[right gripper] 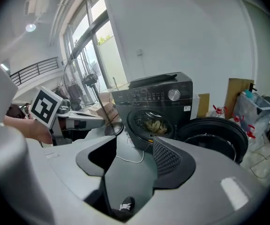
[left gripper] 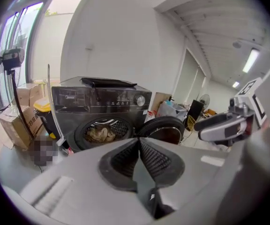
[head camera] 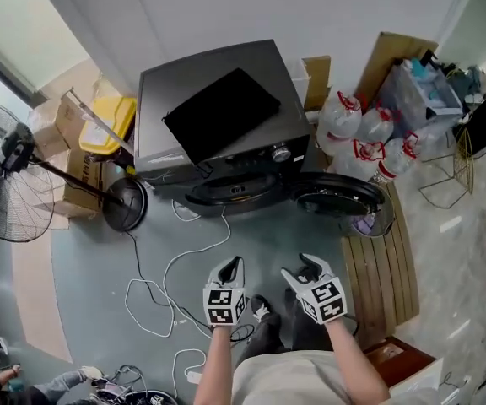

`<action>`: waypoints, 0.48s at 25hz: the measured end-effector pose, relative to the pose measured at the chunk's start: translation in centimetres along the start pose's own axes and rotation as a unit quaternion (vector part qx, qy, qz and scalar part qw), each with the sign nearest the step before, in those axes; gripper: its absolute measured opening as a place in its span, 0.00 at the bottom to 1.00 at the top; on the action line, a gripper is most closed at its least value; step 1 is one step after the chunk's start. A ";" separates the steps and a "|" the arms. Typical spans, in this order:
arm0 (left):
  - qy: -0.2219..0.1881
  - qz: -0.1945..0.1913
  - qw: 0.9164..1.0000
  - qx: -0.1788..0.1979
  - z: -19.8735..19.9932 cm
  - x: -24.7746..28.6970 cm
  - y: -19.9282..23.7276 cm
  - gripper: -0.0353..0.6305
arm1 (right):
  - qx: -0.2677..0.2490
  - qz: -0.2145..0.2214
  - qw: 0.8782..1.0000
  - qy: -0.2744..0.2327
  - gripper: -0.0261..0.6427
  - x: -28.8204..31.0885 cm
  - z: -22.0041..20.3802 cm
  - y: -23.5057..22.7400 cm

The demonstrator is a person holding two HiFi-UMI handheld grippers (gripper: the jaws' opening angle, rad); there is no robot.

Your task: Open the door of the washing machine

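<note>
The round black door [head camera: 336,197] of the dark grey washing machine [head camera: 260,153] is hanging open, so I'm holding clear: left gripper [head camera: 232,267] pinched empty, right gripper [head camera: 309,267] parted.

Left tool [head camera: 234,266] pressed together, right tool [head camera: 305,266] spread apart.

In the head view the left edge cuts the standing fan [head camera: 11,197], and the washing machine [head camera: 175,83] hides its own drum opening. The pale heap [left gripper: 100,134] inside the drum is too small to identify. The print on the control panel [left gripper: 102,97] is unreadable.
</note>
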State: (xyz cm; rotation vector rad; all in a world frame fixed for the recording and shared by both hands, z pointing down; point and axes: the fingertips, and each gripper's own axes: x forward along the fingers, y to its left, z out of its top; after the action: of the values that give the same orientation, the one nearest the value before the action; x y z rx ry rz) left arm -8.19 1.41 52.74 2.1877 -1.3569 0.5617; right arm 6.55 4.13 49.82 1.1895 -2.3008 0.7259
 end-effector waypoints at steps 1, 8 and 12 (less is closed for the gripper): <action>-0.006 0.005 1.000 -0.005 -0.1 -1.5 0.1 0.15 | -0.001 0.001 1.000 0.000 0.40 -0.8 -0.2 1.1; -0.046 0.039 0.996 -0.071 0.9 -7.7 3.0 0.15 | -0.007 -0.006 0.999 -0.032 0.39 -2.6 0.8 4.9; -0.048 0.024 0.996 -0.069 1.3 -9.6 1.9 0.15 | 0.001 -0.008 0.999 -0.048 0.39 -3.1 1.3 7.9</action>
State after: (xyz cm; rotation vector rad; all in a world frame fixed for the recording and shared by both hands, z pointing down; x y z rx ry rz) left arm -13.86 6.59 46.48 2.0981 -1.4564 0.3731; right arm 1.44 9.04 45.04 1.2690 -2.3650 0.6793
